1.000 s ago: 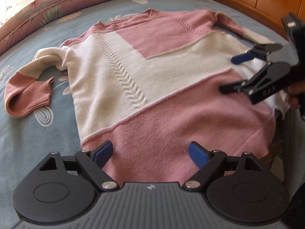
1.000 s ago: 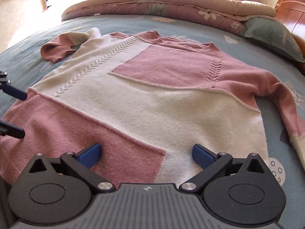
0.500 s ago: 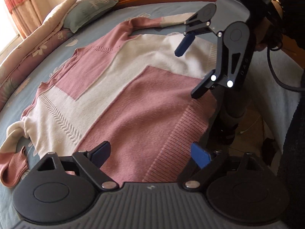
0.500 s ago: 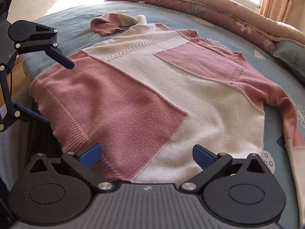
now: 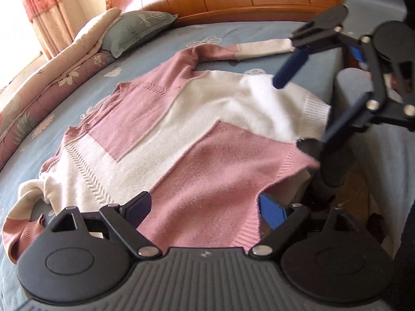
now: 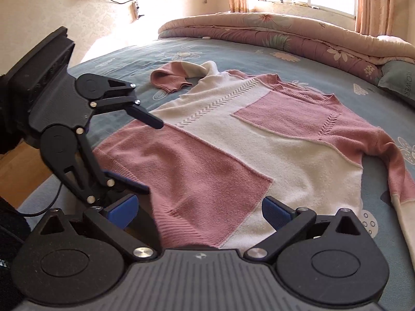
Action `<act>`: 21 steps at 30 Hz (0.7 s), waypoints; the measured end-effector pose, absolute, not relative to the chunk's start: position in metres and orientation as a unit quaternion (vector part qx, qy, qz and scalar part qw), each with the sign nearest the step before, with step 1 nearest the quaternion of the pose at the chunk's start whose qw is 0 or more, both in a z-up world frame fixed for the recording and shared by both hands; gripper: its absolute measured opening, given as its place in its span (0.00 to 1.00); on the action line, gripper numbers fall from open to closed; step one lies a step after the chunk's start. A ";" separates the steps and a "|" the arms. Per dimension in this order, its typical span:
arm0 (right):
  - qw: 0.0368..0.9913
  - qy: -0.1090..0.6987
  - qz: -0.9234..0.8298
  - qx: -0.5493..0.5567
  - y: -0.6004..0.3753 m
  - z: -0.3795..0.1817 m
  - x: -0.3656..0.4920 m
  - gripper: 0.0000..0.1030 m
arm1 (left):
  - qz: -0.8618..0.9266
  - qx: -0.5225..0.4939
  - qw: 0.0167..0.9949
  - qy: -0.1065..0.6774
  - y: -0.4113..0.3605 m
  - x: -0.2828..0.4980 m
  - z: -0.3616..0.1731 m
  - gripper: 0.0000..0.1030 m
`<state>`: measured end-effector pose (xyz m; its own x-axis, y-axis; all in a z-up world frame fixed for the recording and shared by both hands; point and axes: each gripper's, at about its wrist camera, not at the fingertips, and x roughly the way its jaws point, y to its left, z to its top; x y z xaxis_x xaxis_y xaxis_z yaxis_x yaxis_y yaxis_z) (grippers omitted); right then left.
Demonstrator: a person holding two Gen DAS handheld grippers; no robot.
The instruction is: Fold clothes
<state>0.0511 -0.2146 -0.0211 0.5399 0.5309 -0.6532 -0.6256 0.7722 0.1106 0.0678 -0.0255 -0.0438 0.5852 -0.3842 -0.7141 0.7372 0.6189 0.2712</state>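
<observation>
Pink-and-cream knit sweater [image 6: 233,155] lies spread front-up on the blue floral bedsheet [image 6: 155,57], hem at the bed's near edge. Your left gripper [image 5: 207,207] stands wide, fingers either side of the pink hem corner, not gripping. Your right gripper [image 6: 199,210] is likewise wide over the hem, holding nothing. Folded quilt [image 6: 285,33] lies along the far side

A pink-and-cream patchwork sweater [image 6: 233,155] lies spread front-up across my blue flowered bed [image 6: 145,57], its ribbed hem at the bed's near edge. One sleeve [image 6: 181,76] is bunched toward the far side; the other sleeve [image 6: 394,165] trails along the edge.
</observation>
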 end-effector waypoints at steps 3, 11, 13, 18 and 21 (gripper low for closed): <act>0.856 0.353 0.372 -0.057 -0.206 -0.023 0.046 1.00 | -0.311 0.265 0.854 0.322 -0.020 0.086 -0.044 0.87; 0.818 0.382 0.414 -0.116 -0.163 -0.047 0.041 0.81 | -0.297 0.252 0.860 0.330 -0.010 0.085 -0.043 0.87; 0.816 0.389 0.410 -0.121 -0.163 -0.051 0.041 0.78 | -0.310 0.276 0.853 0.316 -0.007 0.069 -0.042 0.87; 0.833 0.393 0.366 -0.132 -0.180 -0.054 0.049 0.66 | -0.327 0.380 0.823 0.268 -0.006 0.019 -0.063 0.87; 0.840 0.378 0.346 -0.176 -0.176 -0.054 0.048 0.66 | -0.326 0.413 0.810 0.259 -0.013 0.007 -0.075 0.87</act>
